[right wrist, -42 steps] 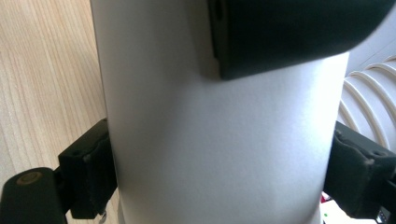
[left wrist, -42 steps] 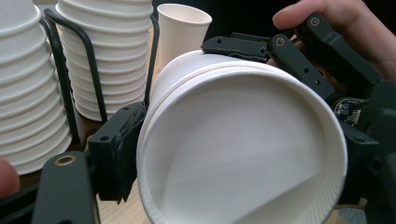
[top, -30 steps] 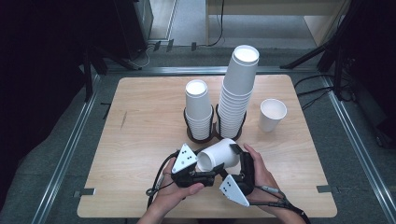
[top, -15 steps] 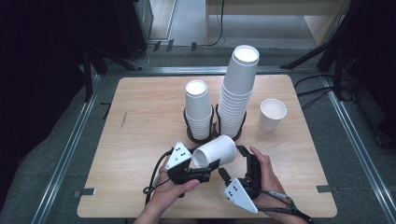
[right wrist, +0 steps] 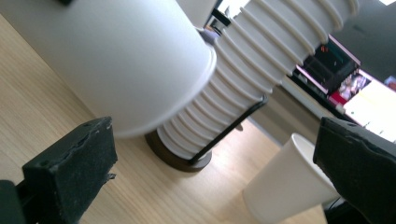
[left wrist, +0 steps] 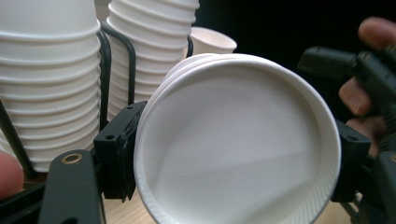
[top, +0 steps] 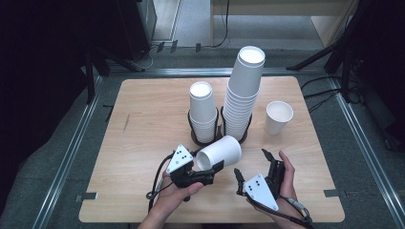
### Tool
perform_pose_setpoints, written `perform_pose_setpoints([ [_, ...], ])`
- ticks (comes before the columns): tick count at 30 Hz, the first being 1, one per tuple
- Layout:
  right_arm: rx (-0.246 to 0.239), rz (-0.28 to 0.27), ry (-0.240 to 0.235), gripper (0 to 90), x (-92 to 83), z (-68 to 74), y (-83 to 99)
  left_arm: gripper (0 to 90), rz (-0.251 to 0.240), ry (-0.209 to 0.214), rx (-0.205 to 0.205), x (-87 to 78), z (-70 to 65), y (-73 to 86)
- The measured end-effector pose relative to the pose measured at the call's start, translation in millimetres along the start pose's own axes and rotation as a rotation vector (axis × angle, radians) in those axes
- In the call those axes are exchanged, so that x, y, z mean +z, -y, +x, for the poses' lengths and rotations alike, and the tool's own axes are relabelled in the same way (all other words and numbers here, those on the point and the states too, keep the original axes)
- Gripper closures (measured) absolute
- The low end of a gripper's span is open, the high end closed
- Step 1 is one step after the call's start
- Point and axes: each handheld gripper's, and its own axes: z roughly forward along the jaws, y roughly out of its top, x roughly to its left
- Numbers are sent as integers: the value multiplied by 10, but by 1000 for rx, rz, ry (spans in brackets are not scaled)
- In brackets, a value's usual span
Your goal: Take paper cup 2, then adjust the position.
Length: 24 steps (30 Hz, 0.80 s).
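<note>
Above the pale wooden bench [top: 143, 124], a white paper cup [top: 219, 152] was clamped sideways by the left tongs [top: 210, 172]; the right tongs [top: 251, 164], just opened, were spread wide, nothing gripped.

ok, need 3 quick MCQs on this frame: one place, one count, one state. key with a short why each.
1. Where does the lone upright cup stand?
A. right of the tall stack
B. left of the short stack
C. at the table's near edge

2. How many cup stacks sit in wire holders?
A. one
B. two
C. four

3. What is the state of the left claw?
A. open over the bare table
B. shut on a cup lying sideways
C. shut on the tall stack

Key:
1 A: in the high view the cup stands alone to the right of the tall stack.
2 B: a short stack and the tall one, side by side.
3 B: its jaws press both sides of the sideways cup; the right claw is open, holding nothing.
</note>
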Motion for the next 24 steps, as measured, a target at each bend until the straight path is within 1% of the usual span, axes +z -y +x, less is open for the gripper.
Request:
perform_pose_setpoints([
  [1, 0, 0, 0, 0, 0, 0, 0, 232, 0, 0, 0, 0, 0, 0],
  [2, 59, 15, -2, 0, -1, -15, 15, 232, -7, -10, 11, -8, 3, -3],
  [3, 86, 18, -2, 0, 2, -24, 14, 232, -17, -12, 9, -12, -1, -2],
  [4, 86, 18, -2, 0, 2, -24, 14, 232, -17, -12, 9, -12, -1, -2],
  [5, 204, 28, -4, 0, 10, -49, -5, 232, -32, -17, 9, -23, -1, -3],
  [7, 361, 46, -4, 0, 10, -89, -29, 232, -48, -12, 3, -37, -1, -4],
  [8, 419, 34, -8, 0, 8, -100, -35, 231, -57, -12, 1, -43, 3, -5],
  [9, 493, 21, -9, 0, 4, -114, -42, 231, -64, -15, 1, -45, 4, -4],
  [10, 493, 21, -9, 0, 4, -114, -42, 231, -64, -15, 1, -45, 4, -4],
  [11, 524, 24, -2, 0, 5, -122, -45, 231, -71, -21, 1, -45, 5, -2],
  [12, 564, 38, 20, 0, 14, -138, -44, 231, -76, -20, -5, -42, 8, 0],
  [13, 588, 41, 19, 0, 13, -143, -44, 231, -80, -19, -9, -41, 10, 3],
  [14, 588, 41, 19, 0, 13, -143, -44, 231, -80, -19, -9, -41, 10, 3],
  [15, 662, 39, -1, 0, 16, -163, -40, 231, -90, -14, -18, -37, 8, 12],
  [17, 687, 43, -5, 0, 18, -171, -38, 231, -90, -13, -11, -33, 1, 19],
  [18, 687, 43, -5, 0, 18, -171, -38, 231, -90, -13, -11, -33, 1, 19],
  [19, 720, 35, -15, 0, 14, -177, -44, 231, -93, -16, -5, -31, -10, 24],
  [20, 738, 35, -20, 0, 9, -181, -49, 231, -93, -16, -5, -31, -10, 24],
  [21, 738, 35, -20, 0, 9, -181, -49, 231, -96, -17, -6, -29, -14, 26],
  [22, 801, 23, -32, 0, -1, -200, -65, 230, -106, -17, -10, -26, -21, 28],
  [23, 831, 19, -41, 0, -9, -205, -75, 230, -113, -20, -12, -28, -24, 28],
  [24, 831, 19, -41, 0, -9, -205, -75, 230, -113, -20, -12, -28, -24, 28],
])
